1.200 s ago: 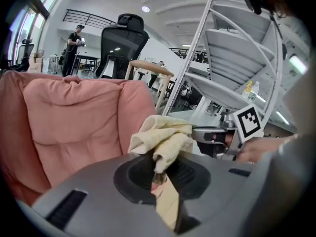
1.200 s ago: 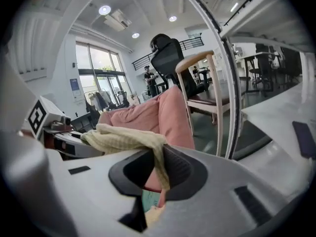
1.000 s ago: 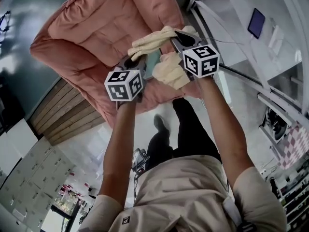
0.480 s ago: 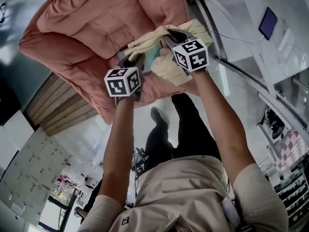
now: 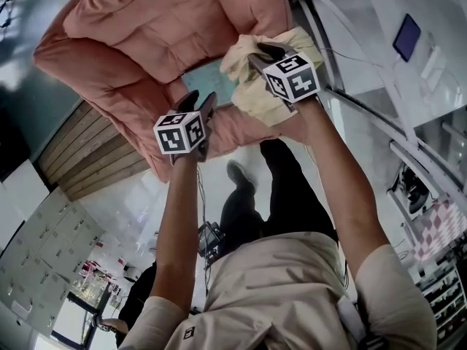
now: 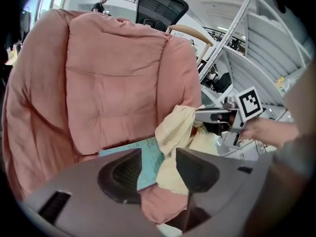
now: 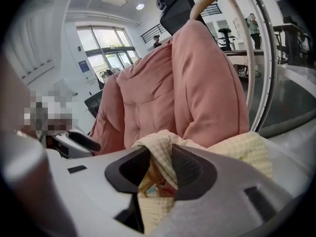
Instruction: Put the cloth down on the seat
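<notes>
Over the right side of the seat (image 5: 235, 127) of a pink padded chair (image 5: 146, 35), the cream cloth (image 5: 255, 97) hangs bunched from the right gripper (image 5: 260, 48). Right gripper view: jaws opening but narrow, with a fold of cloth (image 7: 163, 152) caught between the pads near the tips and more of it piled over the right gripper (image 7: 160, 159) body. Left gripper view: the cloth (image 6: 177, 132) drapes off the right gripper (image 6: 200, 115) tip. Its lower end reaches down to the seat (image 6: 158, 209), just beside a teal sheet (image 6: 148, 162) lying flat there. Left gripper (image 6: 158, 157) jaws opening, wide apart, pads bare and touching nothing; cloth and sheet sit beyond them. Head view: left gripper (image 5: 198, 102) is near the seat's front edge, apart from the cloth, with the teal sheet (image 5: 208, 82) past its tips. Chair back (image 7: 197, 83) stands behind the cloth.
</notes>
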`<state>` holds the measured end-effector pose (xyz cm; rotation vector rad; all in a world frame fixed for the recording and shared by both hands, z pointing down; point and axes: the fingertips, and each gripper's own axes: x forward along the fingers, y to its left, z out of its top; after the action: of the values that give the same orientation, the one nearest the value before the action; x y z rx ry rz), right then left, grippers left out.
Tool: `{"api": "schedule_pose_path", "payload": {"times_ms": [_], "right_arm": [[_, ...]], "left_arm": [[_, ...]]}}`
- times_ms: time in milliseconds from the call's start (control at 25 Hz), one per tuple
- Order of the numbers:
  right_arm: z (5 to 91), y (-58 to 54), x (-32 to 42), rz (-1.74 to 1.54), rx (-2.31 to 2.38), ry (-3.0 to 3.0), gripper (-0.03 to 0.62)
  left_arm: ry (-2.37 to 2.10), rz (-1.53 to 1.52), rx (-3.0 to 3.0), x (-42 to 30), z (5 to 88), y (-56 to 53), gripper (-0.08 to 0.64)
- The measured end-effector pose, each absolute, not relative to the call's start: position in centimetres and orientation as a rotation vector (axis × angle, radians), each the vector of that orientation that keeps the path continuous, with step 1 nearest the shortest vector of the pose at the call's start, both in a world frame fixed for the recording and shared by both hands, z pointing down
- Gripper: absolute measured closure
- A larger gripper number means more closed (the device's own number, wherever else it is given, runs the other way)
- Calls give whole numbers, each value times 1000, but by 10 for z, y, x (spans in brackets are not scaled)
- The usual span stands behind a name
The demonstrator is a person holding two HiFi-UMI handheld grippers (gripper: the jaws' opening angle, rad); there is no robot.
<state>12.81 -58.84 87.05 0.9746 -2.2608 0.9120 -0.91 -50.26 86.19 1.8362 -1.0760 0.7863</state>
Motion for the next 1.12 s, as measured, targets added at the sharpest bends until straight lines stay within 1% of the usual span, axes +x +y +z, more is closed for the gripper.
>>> {"api": "schedule_pose_path", "payload": {"times_ms": [80,120,160,200,360,520,560,640,680,760,800,840,1000,1120], "right_arm": [[865,-582,126,872,944,-2244,459],[863,-579,123,854,917,-2240,428],[861,-575,118,840,883,-2242,341],[858,-572,113,826,853,-2250,161],[833,-562,103,779,845,-2271,153],[783,-552,89,725,889,-2315,158],[767,-550,87,703,910,-2331,173],[729,-545,84,671,968,-2370,250],[708,-540,83,666,1001,-2392,307],[661,-531,80,671,1059,-2443,477],[636,-526,78,673,1077,-2469,549],[612,-522,76,676,1089,-2494,595],[528,-503,73,606,1139,-2566,597],[477,-484,71,443,1160,-2598,597]], "left_arm": [[-1092,778,1850,-15,852,-501,365],[-1101,774,1857,-17,847,-500,367],[-1111,769,1865,-20,841,-500,367],[-1122,763,1873,-23,835,-501,367],[-1158,718,1910,-33,804,-500,367],[-1197,651,1979,-50,752,-500,367],[-1207,633,2001,-55,737,-501,367],[-1221,595,2047,-64,704,-498,367],[-1226,574,2072,-68,685,-496,367],[-1240,525,2127,-78,646,-490,367],[-1252,498,2156,-83,626,-487,368],[-1266,470,2184,-87,607,-484,371],[-1313,366,2283,-105,540,-468,405],[-1331,282,2361,-115,494,-452,480]]}}
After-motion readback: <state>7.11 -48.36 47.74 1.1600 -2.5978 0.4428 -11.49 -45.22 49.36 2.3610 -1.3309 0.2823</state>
